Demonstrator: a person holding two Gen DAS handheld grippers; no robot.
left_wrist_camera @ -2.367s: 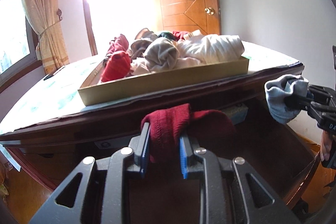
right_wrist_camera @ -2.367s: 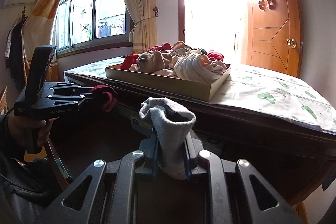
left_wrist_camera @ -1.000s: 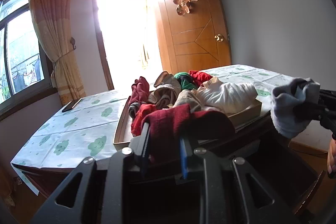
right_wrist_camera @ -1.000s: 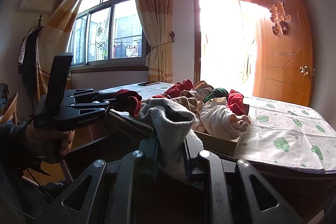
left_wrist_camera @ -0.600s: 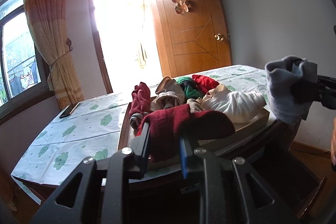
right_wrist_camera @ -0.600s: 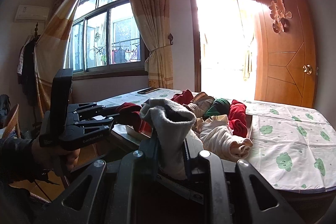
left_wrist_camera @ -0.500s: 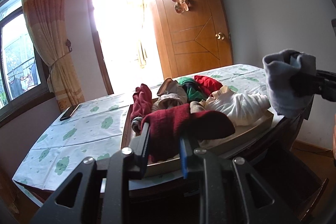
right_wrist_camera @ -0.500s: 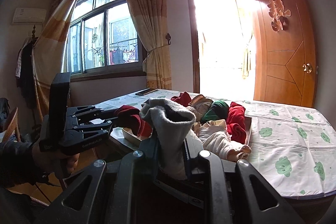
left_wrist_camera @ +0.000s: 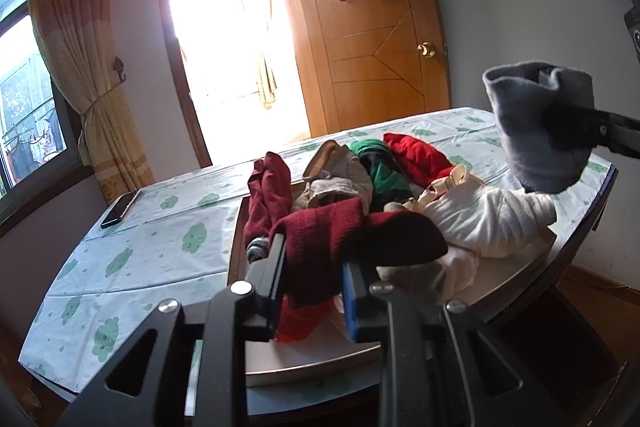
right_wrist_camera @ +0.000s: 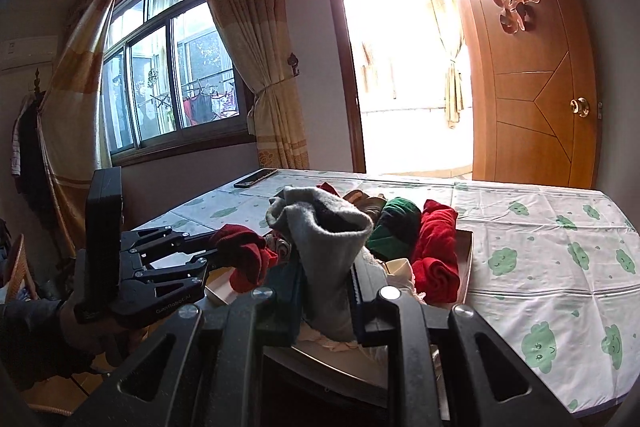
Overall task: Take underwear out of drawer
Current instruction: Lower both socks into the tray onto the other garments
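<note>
Around the tray [left_wrist_camera: 512, 277], taken as the landmark, the room is wide and sunlit: a bright open doorway [right_wrist_camera: 404, 67] lies beyond its far end, with a panelled wooden door [right_wrist_camera: 536, 87] swung open to the right of that, carrying a brass knob and a paper ornament. Left of the doorway hang tied-back striped curtains [right_wrist_camera: 256, 39] and a sliding window [right_wrist_camera: 168, 79].

Under the tray spreads a table [left_wrist_camera: 132, 267] covered in a pale cloth printed with green cloud faces; a dark phone [left_wrist_camera: 120, 209] lies on it well to the tray's left.

Inside the shallow, light-walled tray is a heap of soft rolled garments: a dark red piece [left_wrist_camera: 268, 195] at the left, beige ones [left_wrist_camera: 340, 183] in the middle, a green roll [left_wrist_camera: 384, 171], a bright red one [left_wrist_camera: 420, 157] toward the far side, and a cream bundle [left_wrist_camera: 488, 215] at the right.

Above the tray's near edge, the left gripper [left_wrist_camera: 314, 281] is clamped on a maroon knitted underwear piece [left_wrist_camera: 352, 239], ribbed and slouching over its blue-padded fingers. Over the tray's right side, the right gripper [right_wrist_camera: 326, 291] is closed on a grey fleecy underwear piece [right_wrist_camera: 324, 247], standing like an open-mouthed tube.
</note>
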